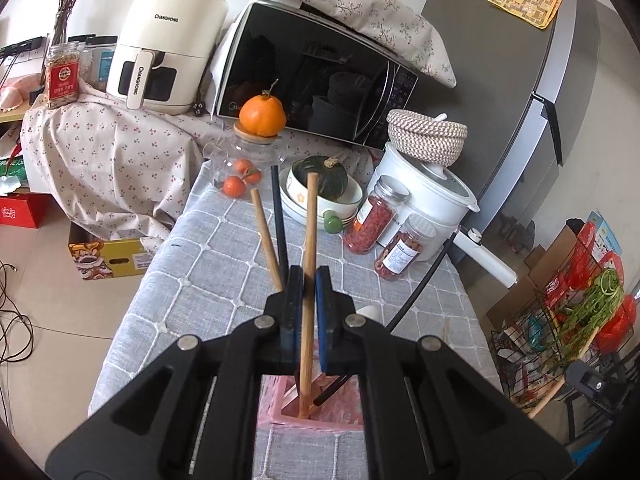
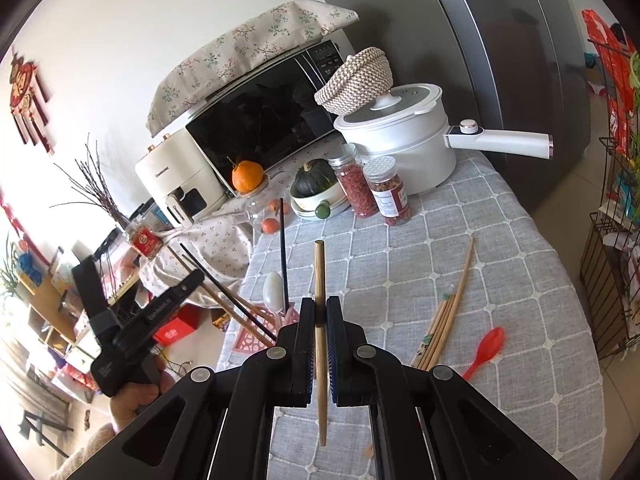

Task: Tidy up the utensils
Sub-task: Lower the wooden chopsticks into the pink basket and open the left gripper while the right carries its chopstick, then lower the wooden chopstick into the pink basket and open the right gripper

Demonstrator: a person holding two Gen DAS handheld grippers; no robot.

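Note:
My left gripper [image 1: 307, 280] is shut on a wooden chopstick [image 1: 309, 240] whose lower end stands in the pink utensil holder [image 1: 320, 412]. A second wooden chopstick [image 1: 266, 236] and a black chopstick [image 1: 279, 220] also stand in the holder. My right gripper [image 2: 319, 308] is shut on another wooden chopstick [image 2: 320, 280], held upright above the grey tablecloth. The pink holder [image 2: 256, 336] with the left gripper [image 2: 160, 312] over it is to its left. Several wooden chopsticks [image 2: 444, 320] and a red spoon [image 2: 486, 346] lie on the cloth to the right. A white spoon [image 2: 273, 288] stands in the holder.
At the table's back stand a microwave [image 1: 312, 76], an air fryer [image 1: 168, 48], a white pot [image 2: 404, 144] with a long handle, two jars [image 2: 374, 188], a bowl with a squash [image 1: 324, 188] and a glass jar with oranges [image 1: 256, 148]. A wire rack [image 2: 612, 240] stands right.

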